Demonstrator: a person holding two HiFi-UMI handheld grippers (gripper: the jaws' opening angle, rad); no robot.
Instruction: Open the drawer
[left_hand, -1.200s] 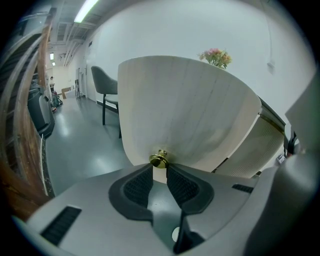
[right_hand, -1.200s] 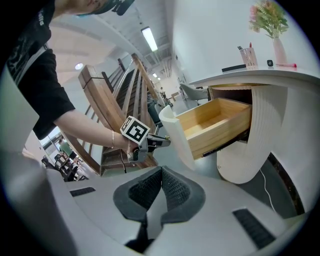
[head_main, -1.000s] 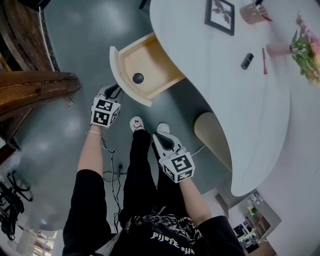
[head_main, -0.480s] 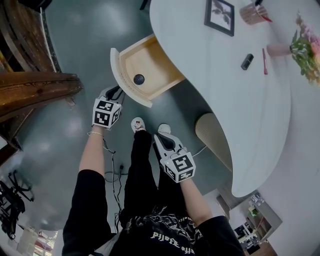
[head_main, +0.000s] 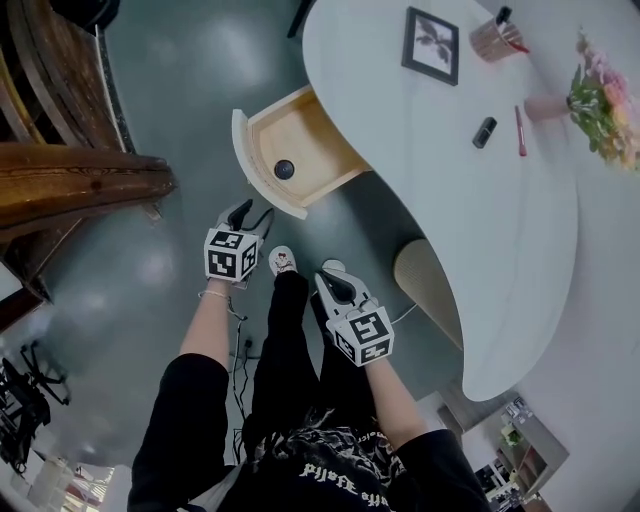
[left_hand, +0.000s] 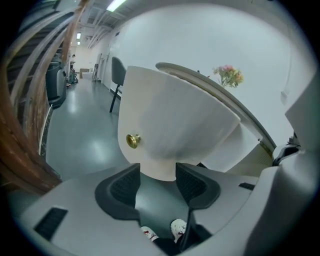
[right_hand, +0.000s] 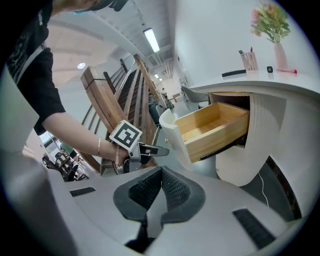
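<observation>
The wooden drawer stands pulled out from the white desk. Its curved white front faces me, and a small dark round thing lies inside. In the left gripper view the front fills the middle, with its brass knob up and left of the jaws. My left gripper hangs a short way off the front. Its jaws have just been opening and stand open with nothing between them. My right gripper is shut and empty, lower down beside the person's legs.
The white desk top carries a framed picture, a copper cup, flowers and a red pen. A ribbed desk leg stands at the right. A wooden stair rail runs along the left. The person's shoes are under the grippers.
My left gripper has drawn back from the drawer front toward the person's feet, and its jaws have spread. The drawer stays pulled out. The right gripper has kept still.
</observation>
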